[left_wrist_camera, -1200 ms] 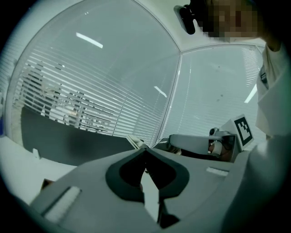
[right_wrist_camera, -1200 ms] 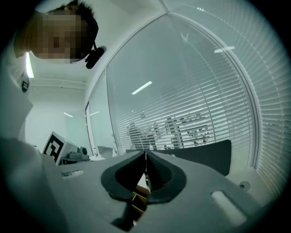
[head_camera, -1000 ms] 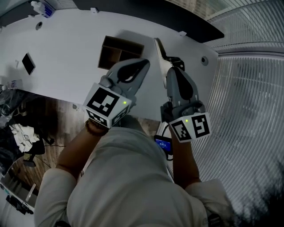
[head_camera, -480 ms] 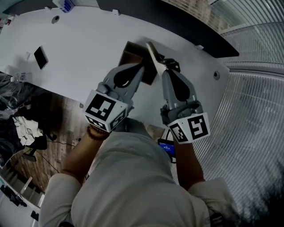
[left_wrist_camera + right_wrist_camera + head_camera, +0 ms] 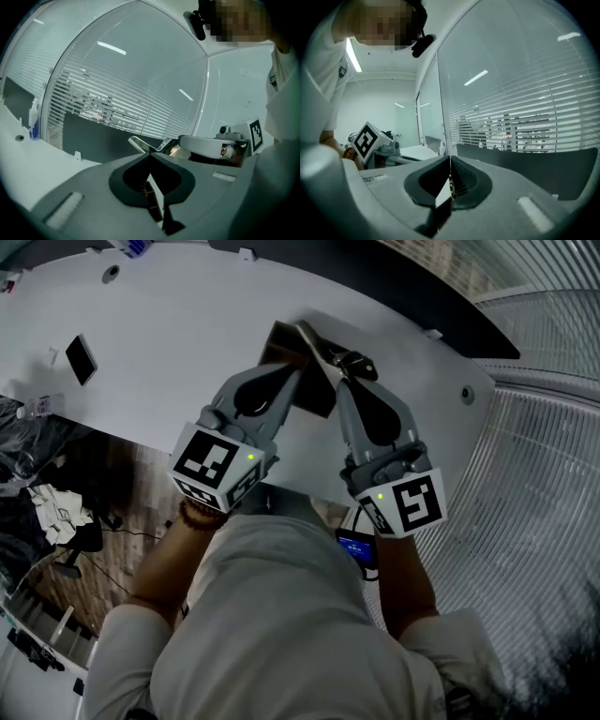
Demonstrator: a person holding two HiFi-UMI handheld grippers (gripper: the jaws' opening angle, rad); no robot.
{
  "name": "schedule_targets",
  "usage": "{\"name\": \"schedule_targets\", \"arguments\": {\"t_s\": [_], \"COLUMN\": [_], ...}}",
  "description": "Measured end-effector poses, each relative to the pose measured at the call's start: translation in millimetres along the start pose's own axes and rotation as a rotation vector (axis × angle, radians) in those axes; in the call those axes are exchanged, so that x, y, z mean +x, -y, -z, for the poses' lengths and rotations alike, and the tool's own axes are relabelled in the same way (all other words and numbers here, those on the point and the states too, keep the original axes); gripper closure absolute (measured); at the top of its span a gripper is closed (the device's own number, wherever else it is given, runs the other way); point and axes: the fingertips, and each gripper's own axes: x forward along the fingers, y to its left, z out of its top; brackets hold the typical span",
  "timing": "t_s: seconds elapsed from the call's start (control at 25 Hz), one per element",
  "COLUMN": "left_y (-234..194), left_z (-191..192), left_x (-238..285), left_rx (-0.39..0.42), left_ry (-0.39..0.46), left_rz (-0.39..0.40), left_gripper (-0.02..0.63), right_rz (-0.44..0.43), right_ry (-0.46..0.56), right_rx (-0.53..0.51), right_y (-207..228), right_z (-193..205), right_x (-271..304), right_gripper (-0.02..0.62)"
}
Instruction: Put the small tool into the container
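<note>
A brown open-topped container point(image 5: 284, 345) stands on the white table point(image 5: 159, 362). My right gripper point(image 5: 343, 382) is shut on the small tool point(image 5: 319, 345), a flat pale blade with a dark fitting, which slants up over the container's right part. In the right gripper view the tool point(image 5: 450, 182) shows edge-on between the shut jaws. My left gripper point(image 5: 292, 381) is shut, its tip over the container's near edge; I see nothing between its tips. The left gripper view shows the tool point(image 5: 144, 144) in the right gripper point(image 5: 174, 144) just beyond, and the container's wall point(image 5: 153, 202) through the jaw hollow.
A small black slab point(image 5: 82, 357) lies far left on the table. The table's near edge runs under both grippers, with wooden floor point(image 5: 122, 474) below it. A glass wall with blinds point(image 5: 534, 456) curves along the right.
Both grippers have closed in on the container. The tool, earlier to the right of it, now slants above its right part. The left gripper's tip has reached the container's near edge.
</note>
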Motion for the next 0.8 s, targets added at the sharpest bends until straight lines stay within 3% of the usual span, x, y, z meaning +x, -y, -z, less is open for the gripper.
{"name": "schedule_targets", "arguments": {"t_s": [0.8], "left_y": [-38.9], "left_z": [40.3], "left_x": [35.8], "left_rx": [-0.037], "left_ry": [-0.073], "left_rz": [0.000], "left_gripper": [0.603], "right_rz": [-0.125], "right_ry": [-0.134], "right_rx": [-0.193], "right_y": [6.0], "right_z": [57.7], "right_x": [38.9], "right_gripper": [0.586]}}
